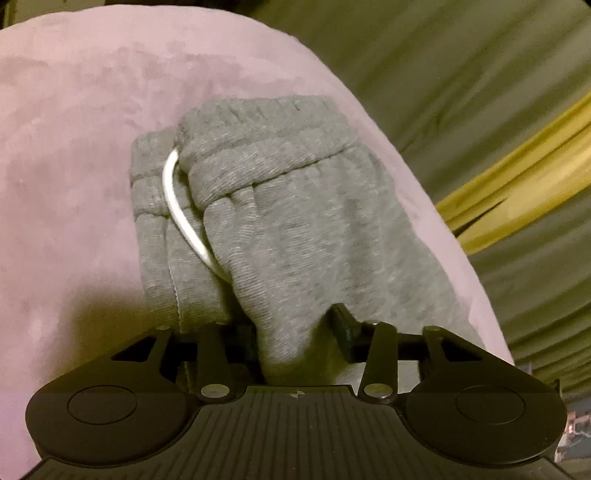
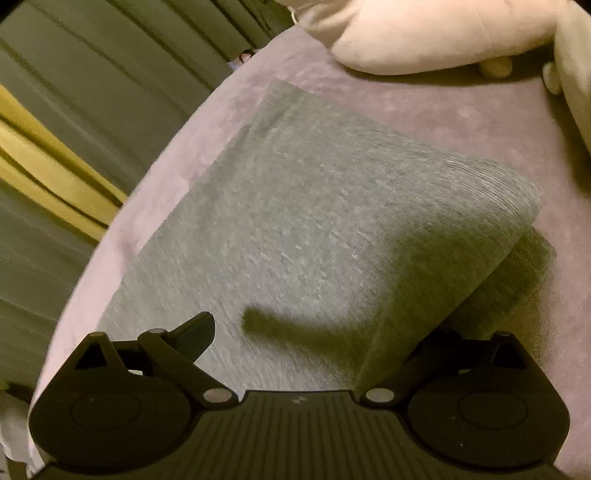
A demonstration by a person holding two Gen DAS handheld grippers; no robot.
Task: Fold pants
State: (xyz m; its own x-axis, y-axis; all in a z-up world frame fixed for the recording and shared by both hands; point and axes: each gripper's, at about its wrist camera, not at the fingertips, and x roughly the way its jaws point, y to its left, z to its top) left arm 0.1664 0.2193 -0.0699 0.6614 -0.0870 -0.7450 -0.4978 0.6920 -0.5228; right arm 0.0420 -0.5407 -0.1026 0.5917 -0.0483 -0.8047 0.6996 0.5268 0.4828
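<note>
1. Left wrist view: the left gripper is clenched on a bunch of the grey pants, the cloth pinched between its two black fingers at the near edge of the picture.
2. The elastic waistband lies at the far end, rumpled and doubled over itself, with a white drawstring looping out on its left side.
3. The knit looks thick, soft and limp. I judge it light, not slippery, and sure to sag wherever it is unsupported, so a hold on an edge or corner through all layers seems safest. The drawstring could snag.
4. The pants rest on a mauve, suede-like bed cover. To the right hang dull green curtains with a yellow band.
5. Right wrist view: the right gripper stands released, its fingers spread wide, the left finger over the cloth. The right one is mostly hidden by a raised fold.
6. Here the pants spread broad and fairly flat, with a rounded fold standing up on the right.
7. A cream pillow sits at the far edge of the bed cover, and the curtains fill the left.
</note>
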